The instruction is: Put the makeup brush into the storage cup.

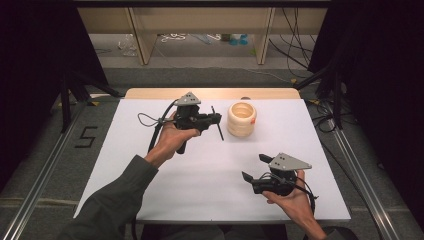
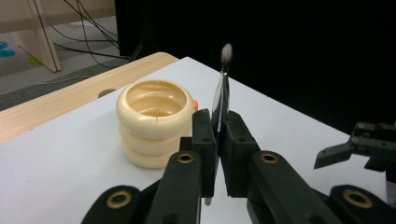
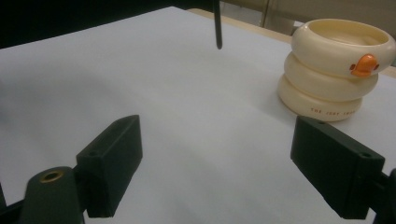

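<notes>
A thin black stick (image 2: 219, 93) with a small grey tuft at its far end stands upright between the jaws of my left gripper (image 2: 217, 123), which is shut on it. In the high view that left gripper (image 1: 214, 120) hovers just left of a cream, ring-stacked holder (image 1: 241, 119), with the stick (image 1: 218, 126) slanting down toward the table. The holder (image 2: 154, 121) is hollow, and an orange beak (image 3: 364, 65) sticks out of its side. My right gripper (image 1: 254, 167) is near the front right of the table. Its jaws stand open and wide apart (image 3: 215, 158) with nothing between them.
A white sheet (image 1: 200, 175) covers the table, with a bare wooden strip (image 1: 210, 93) along the far edge. Black curtains hang on both sides. Cables and wooden furniture legs lie on the floor beyond the table.
</notes>
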The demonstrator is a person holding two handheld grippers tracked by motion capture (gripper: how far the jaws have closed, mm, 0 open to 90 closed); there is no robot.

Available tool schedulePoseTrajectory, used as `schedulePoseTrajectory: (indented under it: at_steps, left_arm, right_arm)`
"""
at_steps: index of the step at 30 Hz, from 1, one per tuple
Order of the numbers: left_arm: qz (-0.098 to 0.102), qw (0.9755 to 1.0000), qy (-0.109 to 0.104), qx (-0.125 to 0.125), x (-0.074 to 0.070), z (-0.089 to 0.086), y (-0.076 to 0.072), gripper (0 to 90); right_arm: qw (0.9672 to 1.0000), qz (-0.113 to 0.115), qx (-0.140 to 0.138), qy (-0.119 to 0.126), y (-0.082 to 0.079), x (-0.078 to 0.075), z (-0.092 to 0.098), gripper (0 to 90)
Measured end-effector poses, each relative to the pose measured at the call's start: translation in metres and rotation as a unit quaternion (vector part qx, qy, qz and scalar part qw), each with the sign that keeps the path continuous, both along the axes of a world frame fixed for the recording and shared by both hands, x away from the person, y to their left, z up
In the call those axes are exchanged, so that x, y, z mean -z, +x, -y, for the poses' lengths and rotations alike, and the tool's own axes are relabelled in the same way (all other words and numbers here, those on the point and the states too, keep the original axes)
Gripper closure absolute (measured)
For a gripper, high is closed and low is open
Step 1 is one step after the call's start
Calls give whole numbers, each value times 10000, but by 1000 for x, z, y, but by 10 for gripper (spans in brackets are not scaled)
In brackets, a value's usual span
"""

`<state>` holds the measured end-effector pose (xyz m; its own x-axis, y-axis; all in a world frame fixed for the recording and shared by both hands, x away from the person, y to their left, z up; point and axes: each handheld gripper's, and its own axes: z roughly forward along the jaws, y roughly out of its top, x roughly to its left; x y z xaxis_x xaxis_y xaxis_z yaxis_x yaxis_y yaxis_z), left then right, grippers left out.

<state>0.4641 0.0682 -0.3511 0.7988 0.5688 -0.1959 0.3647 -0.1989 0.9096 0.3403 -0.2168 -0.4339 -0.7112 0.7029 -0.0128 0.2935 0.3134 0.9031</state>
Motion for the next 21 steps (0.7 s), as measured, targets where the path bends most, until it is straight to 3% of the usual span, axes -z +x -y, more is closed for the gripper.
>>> schedulePoseTrajectory:
  at_steps: [11, 21]
  left_arm:
    - [12, 9998, 60, -207, -11, 6, 24, 847]
    - [16, 9995, 55, -302, -12, 16, 40, 847]
  right_arm:
    - [10000, -14, -45, 3, 1, 1, -1, 177]
    - [10000, 12, -48, 5, 2, 1, -1, 178]
